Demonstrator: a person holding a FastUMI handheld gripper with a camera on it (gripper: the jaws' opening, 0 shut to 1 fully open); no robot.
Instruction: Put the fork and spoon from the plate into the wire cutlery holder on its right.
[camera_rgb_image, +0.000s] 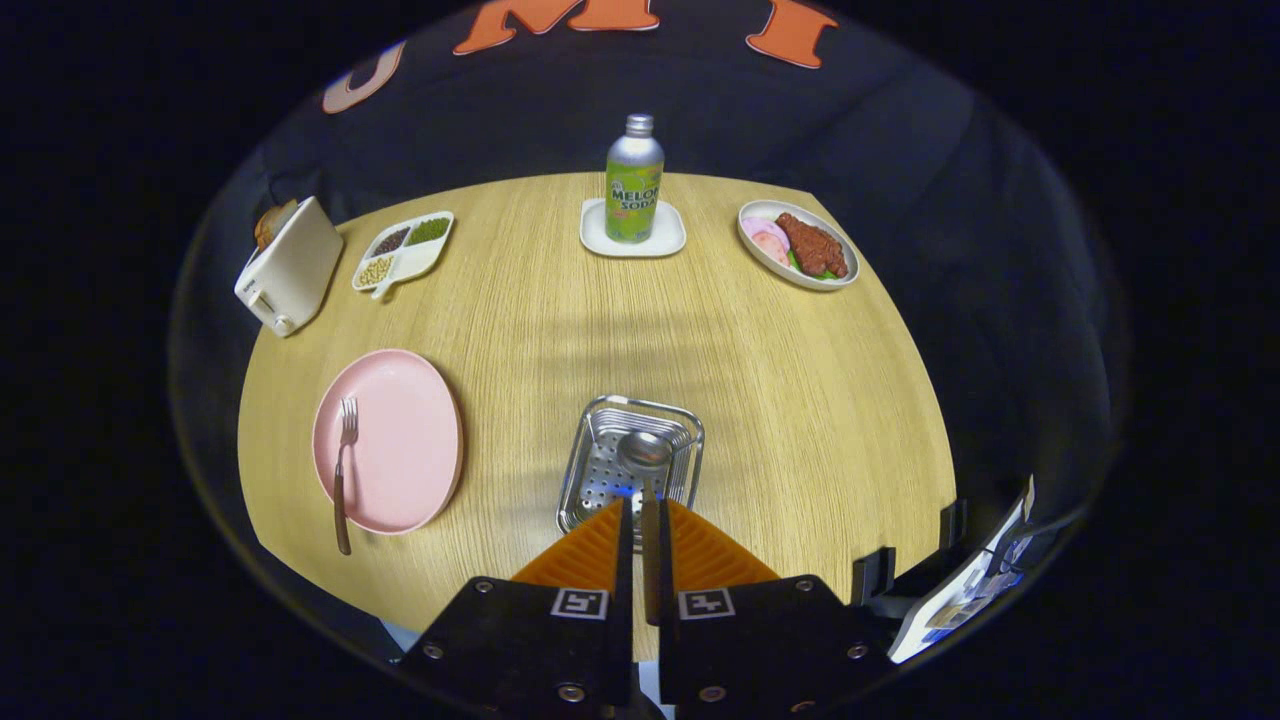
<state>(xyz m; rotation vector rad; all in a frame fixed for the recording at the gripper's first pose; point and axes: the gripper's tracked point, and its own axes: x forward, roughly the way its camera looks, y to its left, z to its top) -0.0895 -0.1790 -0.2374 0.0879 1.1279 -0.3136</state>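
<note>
A: Status of the 2 utensils?

B: The gripper (640, 520) was clenched on the spoon (645, 452) handle, bowl hanging over the wire cutlery holder (600, 470). The spoon looked unreleased. The fork (344, 470) lay on the pink plate (400, 440), left of the holder.

A: Remaining?

B: Release 1, fetch 1.

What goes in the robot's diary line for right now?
gripper: shut on spoon | spoon: over holder | fork: on plate
</note>
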